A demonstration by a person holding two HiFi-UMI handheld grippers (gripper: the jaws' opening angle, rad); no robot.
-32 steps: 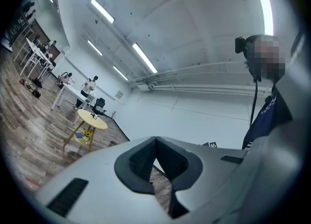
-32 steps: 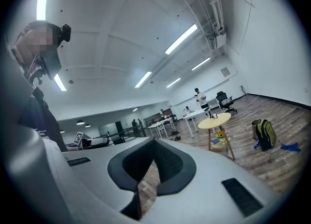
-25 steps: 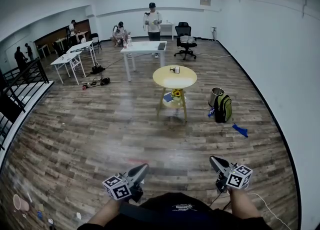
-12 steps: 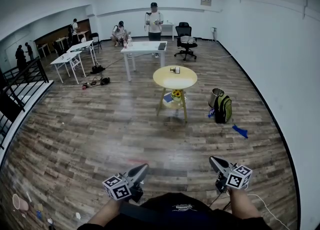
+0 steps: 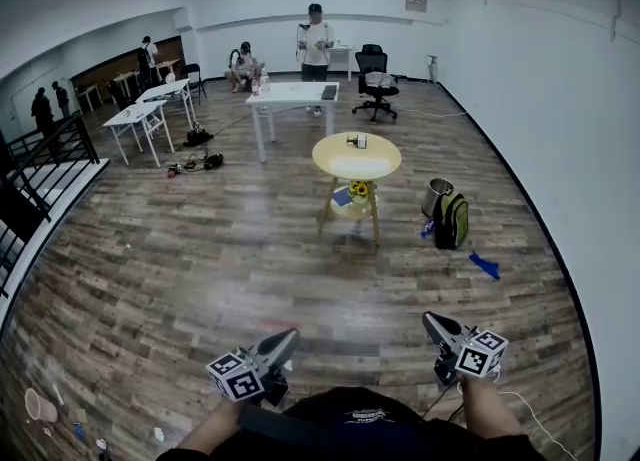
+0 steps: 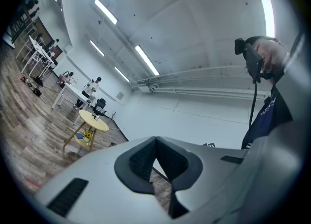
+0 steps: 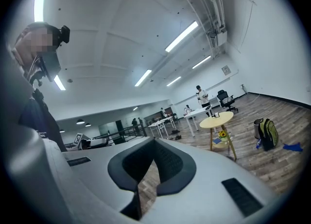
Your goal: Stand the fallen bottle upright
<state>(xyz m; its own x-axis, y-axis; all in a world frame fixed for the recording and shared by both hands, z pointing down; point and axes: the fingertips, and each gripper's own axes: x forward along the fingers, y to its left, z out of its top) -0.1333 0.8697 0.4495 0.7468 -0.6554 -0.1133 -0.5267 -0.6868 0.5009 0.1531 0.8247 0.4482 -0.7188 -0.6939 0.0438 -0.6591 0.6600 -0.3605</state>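
The left gripper [image 5: 288, 335] and the right gripper [image 5: 429, 318] are both held low in front of the person, pointing forward over the glossy brown wood-plank floor [image 5: 200, 269]. Each gripper's own view shows its ribbed dark pads pressed together at the tips, with nothing between them. Straight ahead and a little to the right, well apart from both tools, stands a round yellow table with slim legs [image 5: 356, 159]. On its smooth top lies a small dark-and-pale object [image 5: 357, 140], probably the fallen bottle, though it is too small to confirm this or to read which way its long axis runs. The table is somewhat closer to the right gripper's line, so that hand looks better placed once the gap is walked. A lower shelf carries yellow sunflowers [image 5: 357, 189], and a soft green-and-black backpack [image 5: 449, 219] slumps just beside the table on the floor.
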